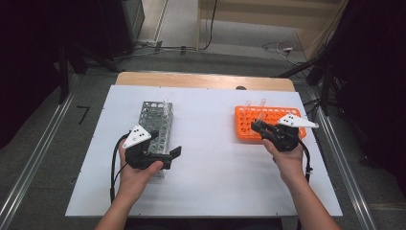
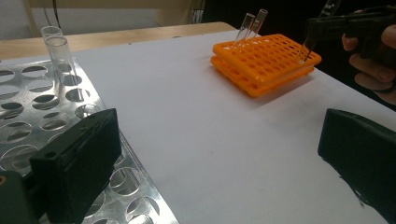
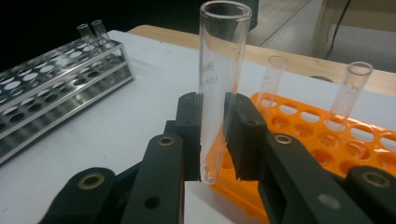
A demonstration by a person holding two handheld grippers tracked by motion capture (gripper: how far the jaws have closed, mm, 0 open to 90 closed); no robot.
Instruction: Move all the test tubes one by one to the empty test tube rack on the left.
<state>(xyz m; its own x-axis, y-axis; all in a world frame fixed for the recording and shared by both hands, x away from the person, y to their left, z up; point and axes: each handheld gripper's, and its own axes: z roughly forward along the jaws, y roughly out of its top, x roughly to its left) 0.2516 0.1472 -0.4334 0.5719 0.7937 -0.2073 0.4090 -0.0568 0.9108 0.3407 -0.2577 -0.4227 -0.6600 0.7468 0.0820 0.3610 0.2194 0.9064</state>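
An orange test-tube rack sits on the right of the white table, with two glass tubes standing at its far edge. My right gripper hovers at the rack's near-left corner, shut on a clear test tube held upright just above the rack. On the left lies a perforated metal rack with two tubes at its far end. My left gripper is by the metal rack's near right corner, jaws wide open and empty.
A white board covers the wooden table; its middle, between the two racks, is bare. Floor rails run along both sides, and cables lie on the floor beyond the far edge.
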